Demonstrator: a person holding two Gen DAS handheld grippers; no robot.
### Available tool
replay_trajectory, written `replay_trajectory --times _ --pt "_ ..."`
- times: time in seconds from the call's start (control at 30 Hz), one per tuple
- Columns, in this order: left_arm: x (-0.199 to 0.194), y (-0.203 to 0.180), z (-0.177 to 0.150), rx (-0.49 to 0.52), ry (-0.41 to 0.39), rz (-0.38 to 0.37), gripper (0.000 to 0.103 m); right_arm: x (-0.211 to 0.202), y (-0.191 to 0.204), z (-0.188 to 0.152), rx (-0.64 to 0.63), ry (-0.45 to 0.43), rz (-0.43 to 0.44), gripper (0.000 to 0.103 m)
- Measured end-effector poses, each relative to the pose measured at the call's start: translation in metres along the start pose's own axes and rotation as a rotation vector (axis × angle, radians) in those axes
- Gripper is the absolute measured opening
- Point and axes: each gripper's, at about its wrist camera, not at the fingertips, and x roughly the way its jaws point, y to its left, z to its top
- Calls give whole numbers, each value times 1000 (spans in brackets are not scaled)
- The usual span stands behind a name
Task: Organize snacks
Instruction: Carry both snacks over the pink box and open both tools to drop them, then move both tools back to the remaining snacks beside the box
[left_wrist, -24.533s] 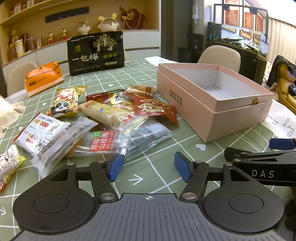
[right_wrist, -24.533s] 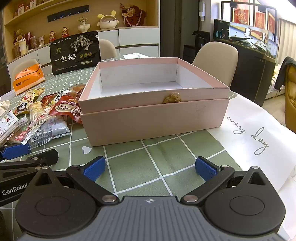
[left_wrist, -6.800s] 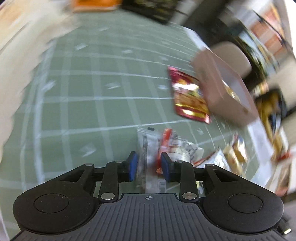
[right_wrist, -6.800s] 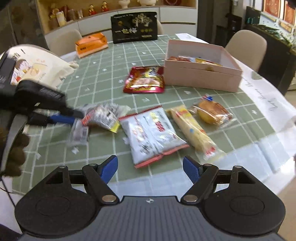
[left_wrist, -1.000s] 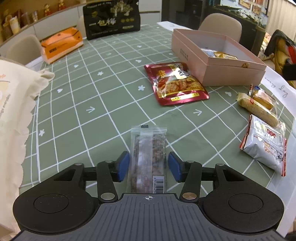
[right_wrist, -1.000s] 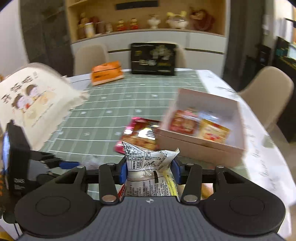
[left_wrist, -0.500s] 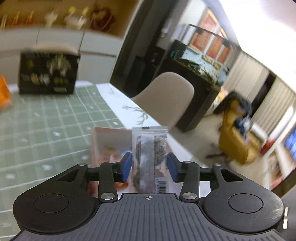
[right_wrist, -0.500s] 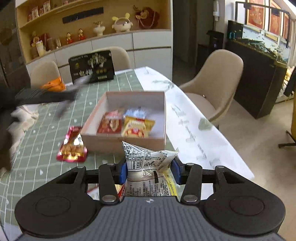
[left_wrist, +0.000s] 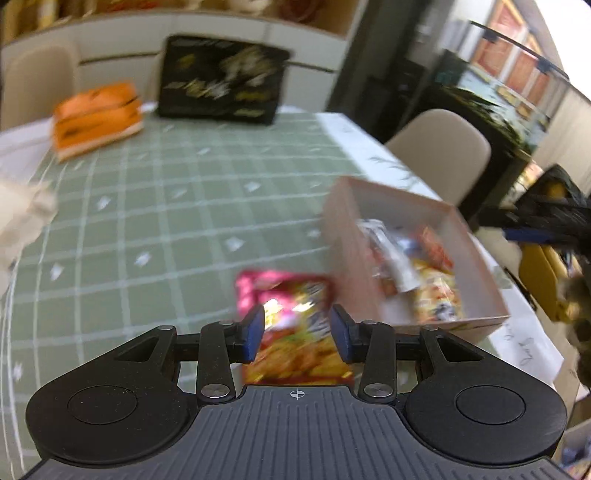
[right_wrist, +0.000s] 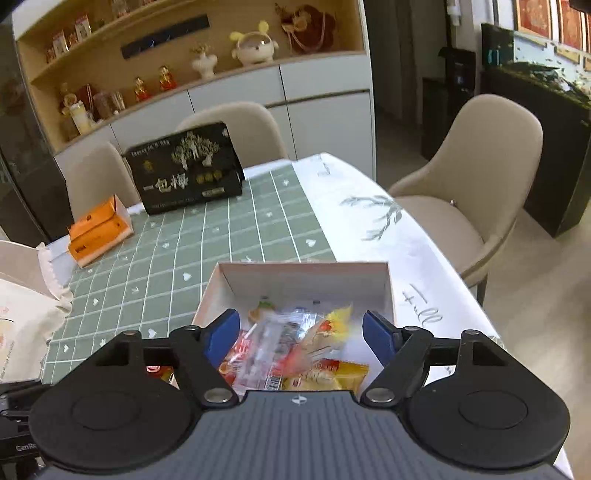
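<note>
The pink box (right_wrist: 306, 280) sits on the green checked tablecloth and holds several snack packets (right_wrist: 295, 347). My right gripper (right_wrist: 301, 338) is open and empty, directly above the box's near part. In the left wrist view the box (left_wrist: 343, 236) is at the right, blurred, with packets inside. My left gripper (left_wrist: 297, 334) is open and empty, just above a red snack packet (left_wrist: 291, 317) that lies on the cloth beside the box's left wall. The right gripper's dark arm (left_wrist: 546, 229) shows at the far right.
A black snack bag (right_wrist: 184, 170) stands at the table's far end, with an orange carton (right_wrist: 98, 230) to its left. A cream cloth bag (right_wrist: 22, 325) lies at the left. Beige chairs (right_wrist: 480, 192) stand around the table. A white runner (right_wrist: 388, 229) covers the right edge.
Both grippers have opened and let go of their packets, which now lie in the box. The left gripper has swung left and down over the red packet.
</note>
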Motion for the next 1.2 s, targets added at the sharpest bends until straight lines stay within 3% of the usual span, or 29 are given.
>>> replay_trajectory --times 0.07,0.13,0.27,0.37,0.43,0.57,0.6,0.63,0.67,0.73,0.8,0.9,1.0,1.07,1.2 --pt "3 9 -8 -27 35 2 44 -8 3 -16 4 20 52 75" --pt "1 2 -20 6 61 -55 44 -18 10 -40 -28 50 56 75" --pt "-2 -48 -63 209 140 -219 44 -36 13 -100 -101 137 -22 75" --pt "-8 -81 -97 317 188 -242 44 -54 8 -138 -96 185 -101 75" --pt "-16 -93 -112 323 222 -216 44 -67 1 -154 -51 195 -127 75" --pt "-21 -80 -124 219 337 -288 44 -82 -6 -181 17 196 -112 71" --pt "-19 -77 -126 212 340 -281 44 -81 -2 -188 -2 201 -120 66" --pt "-21 -74 -129 216 330 -259 44 -78 1 -192 -17 209 -130 52" --pt "-21 -69 -129 211 318 -229 44 -72 6 -196 -26 225 -134 45" --pt "-28 -58 -128 172 292 -202 44 -63 16 -201 -16 239 -123 42" --pt "-34 -47 -126 154 270 -170 44 -60 31 -200 -3 234 -80 42" --pt "-38 -38 -123 165 245 -113 44 -56 62 -202 -20 267 80 42" --pt "-42 -32 -120 157 238 -100 44 -60 84 -200 -93 232 73 46" --pt "-39 -33 -122 162 243 -90 44 -59 85 -190 -99 197 43 56" --pt "-43 -35 -125 175 250 -80 44 -35 77 -167 -72 160 -9 56"
